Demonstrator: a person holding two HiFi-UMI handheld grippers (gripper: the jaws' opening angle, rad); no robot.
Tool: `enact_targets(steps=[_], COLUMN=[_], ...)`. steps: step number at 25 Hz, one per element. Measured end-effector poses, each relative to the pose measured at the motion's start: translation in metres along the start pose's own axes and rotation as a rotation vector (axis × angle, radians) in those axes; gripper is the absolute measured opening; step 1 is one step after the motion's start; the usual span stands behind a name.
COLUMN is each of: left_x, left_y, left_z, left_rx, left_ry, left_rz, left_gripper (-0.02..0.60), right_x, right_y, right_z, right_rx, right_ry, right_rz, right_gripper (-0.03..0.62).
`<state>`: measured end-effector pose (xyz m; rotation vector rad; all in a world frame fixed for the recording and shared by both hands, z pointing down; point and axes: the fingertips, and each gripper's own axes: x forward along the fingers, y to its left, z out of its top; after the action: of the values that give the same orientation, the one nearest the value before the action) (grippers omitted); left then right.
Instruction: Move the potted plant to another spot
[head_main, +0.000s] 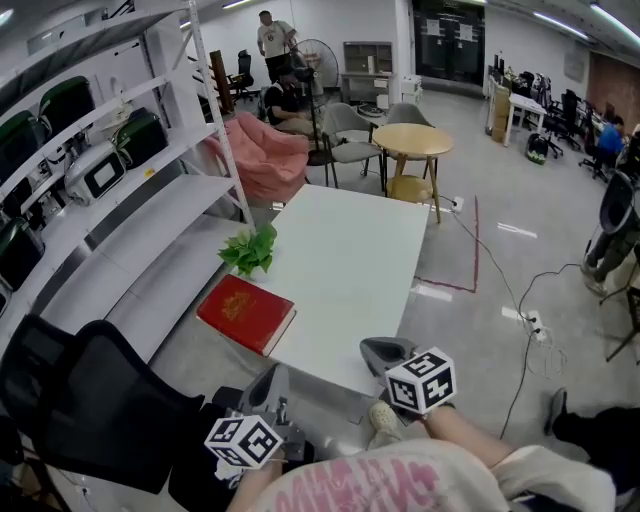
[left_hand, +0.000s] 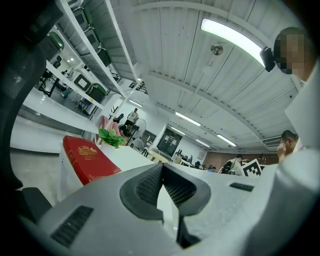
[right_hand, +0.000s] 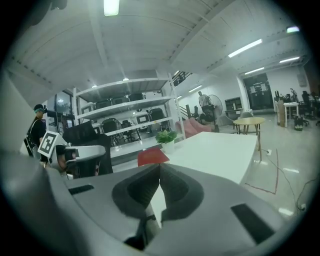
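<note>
Foliage of the potted plant (head_main: 250, 250) is judged fragile; its light, rigid pot (right_hand: 168, 146) should be gripped. Both the left gripper (head_main: 272, 385) and right gripper (head_main: 385, 352) are clenched, empty.

Bright ceiling strips (left_hand: 232, 35) (glaring), fisheye edges dark, perhaps slightly soft

The head view looks steeply down from above the near short end of the white rectangular table (head_main: 350, 270), taking in its whole top. The left gripper view sits low and close by the table's near left corner, facing across it; the right gripper view looks lengthwise from slightly higher. All three share the table, the red hardcover book (head_main: 246, 313) and the green leafy potted plant (head_main: 252, 250)
</note>
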<state>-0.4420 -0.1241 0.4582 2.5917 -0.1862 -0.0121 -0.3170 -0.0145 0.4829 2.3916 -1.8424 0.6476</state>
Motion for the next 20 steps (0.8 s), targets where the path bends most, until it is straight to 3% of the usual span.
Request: enact_targets(steps=[10,20], left_x=[0.084,0.109], left_y=[0.023,0.069], left_z=[0.031,0.036], left_rx=[-0.009,-0.046], left_ry=[-0.078,-0.147], left_rz=[0.093,0.307], left_gripper=[0.002,0.002], right_x=[0.076,0.164], right_y=[-0.061,-0.098], right_z=[0.061,0.085], right_rx=[-0.034,-0.021], right_ry=[0.003,0.07], right_rz=[0.13,0.286], right_gripper=[0.006,0.006])
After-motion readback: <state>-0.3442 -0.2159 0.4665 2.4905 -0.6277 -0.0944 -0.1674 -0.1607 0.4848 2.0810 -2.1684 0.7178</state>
